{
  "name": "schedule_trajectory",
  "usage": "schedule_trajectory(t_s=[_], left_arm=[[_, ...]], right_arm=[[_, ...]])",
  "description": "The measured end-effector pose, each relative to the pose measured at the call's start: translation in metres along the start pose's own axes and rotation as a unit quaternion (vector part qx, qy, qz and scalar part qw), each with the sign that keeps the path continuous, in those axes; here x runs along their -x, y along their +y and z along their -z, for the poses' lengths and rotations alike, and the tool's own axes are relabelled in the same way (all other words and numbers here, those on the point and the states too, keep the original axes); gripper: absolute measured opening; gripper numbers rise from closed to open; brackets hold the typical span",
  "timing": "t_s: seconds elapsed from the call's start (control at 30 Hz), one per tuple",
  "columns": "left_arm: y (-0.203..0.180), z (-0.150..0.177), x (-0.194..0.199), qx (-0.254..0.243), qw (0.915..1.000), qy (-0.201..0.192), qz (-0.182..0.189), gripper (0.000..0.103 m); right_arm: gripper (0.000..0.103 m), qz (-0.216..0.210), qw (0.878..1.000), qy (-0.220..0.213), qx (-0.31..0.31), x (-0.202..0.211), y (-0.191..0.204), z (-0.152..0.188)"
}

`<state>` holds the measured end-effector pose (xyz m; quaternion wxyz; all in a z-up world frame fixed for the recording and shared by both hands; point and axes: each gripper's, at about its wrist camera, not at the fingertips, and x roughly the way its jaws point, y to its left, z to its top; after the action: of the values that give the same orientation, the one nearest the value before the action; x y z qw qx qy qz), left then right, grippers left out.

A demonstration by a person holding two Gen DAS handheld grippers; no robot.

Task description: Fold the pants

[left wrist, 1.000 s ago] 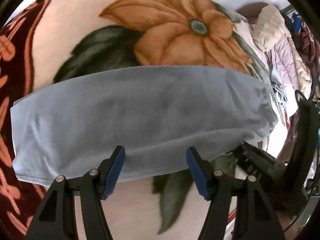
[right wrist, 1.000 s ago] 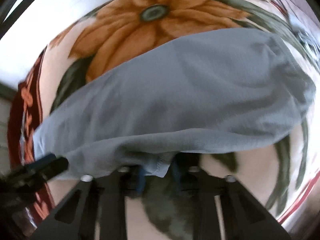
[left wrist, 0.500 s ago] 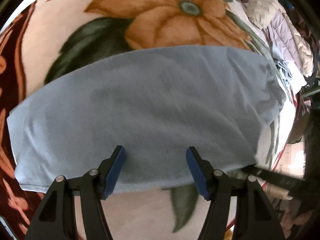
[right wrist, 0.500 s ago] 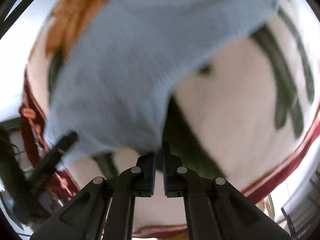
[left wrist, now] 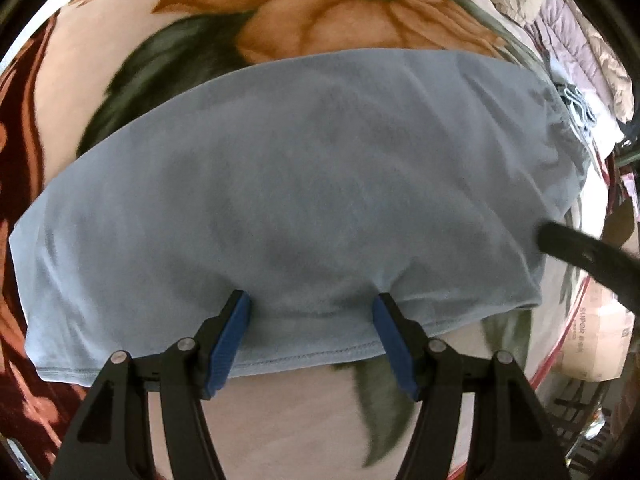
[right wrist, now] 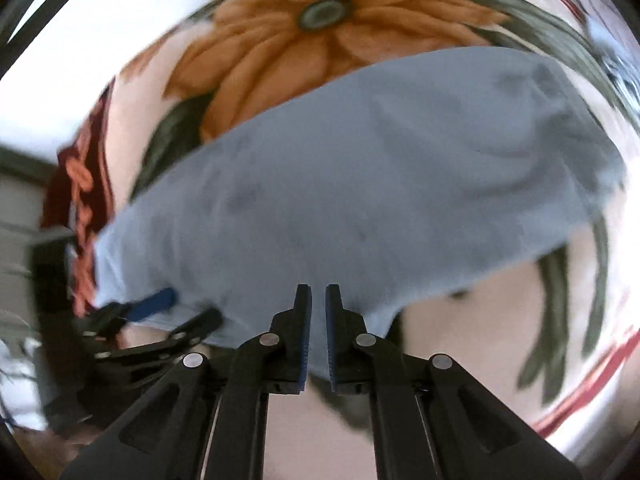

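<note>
Pants: pale blue pants [left wrist: 312,184], folded into a long band, lying flat across the middle of both wrist views, running lower left to upper right; the hemmed edge with its stitch line runs along the bottom of the band in the left wrist view.
Pants, right view: same band [right wrist: 360,184] fills the centre of the frame, soft wrinkles toward its upper right end; picture blurred.
Left gripper: left gripper [left wrist: 312,320] at bottom centre of its own view, jaws set wide apart; blue pads [left wrist: 230,336] press down onto the cloth just inside the hemmed edge, fabric dimpled between them, nothing pinched.
Left gripper, seen from right: the same tool [right wrist: 160,320] at the lower left of the right wrist view, one blue pad on the pants' lower left part.
Right gripper: right gripper [right wrist: 318,300] at bottom centre of its view, jaws nearly together with a thin slit between; tips over the near edge of the pants; cannot tell whether any cloth is caught in the slit.
Right gripper, seen from left: a dark blurred finger [left wrist: 580,252] enters from the right edge and overlaps the pants' right end.
Blanket: cream blanket [left wrist: 120,40] with large orange flower, dark green leaves, maroon border; under the pants.
Clothes pile: heaped garments [left wrist: 568,28] at upper right, beyond the blanket.
Box: cardboard box [left wrist: 600,340] at the right edge, off the blanket.
</note>
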<state>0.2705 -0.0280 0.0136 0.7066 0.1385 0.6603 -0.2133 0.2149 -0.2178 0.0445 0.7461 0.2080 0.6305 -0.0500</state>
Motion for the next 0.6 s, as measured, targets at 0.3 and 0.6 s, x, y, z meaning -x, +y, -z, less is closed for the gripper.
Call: schedule_trajectory(t_s=[0.3,0.6], left_arm=[[0.020,0.023,0.006,0.029,0.9996,-0.003,0.008,0.069],[0.097,0.036,0.054,0.109,0.9914,-0.069,-0.019,0.068]], right_arm=[[0.008,-0.001,1.000,0.026,-0.003,-0.019,-0.012,0.037],[0.009,0.018,0.998,-0.007,0.056,0.019,0.019,0.016]])
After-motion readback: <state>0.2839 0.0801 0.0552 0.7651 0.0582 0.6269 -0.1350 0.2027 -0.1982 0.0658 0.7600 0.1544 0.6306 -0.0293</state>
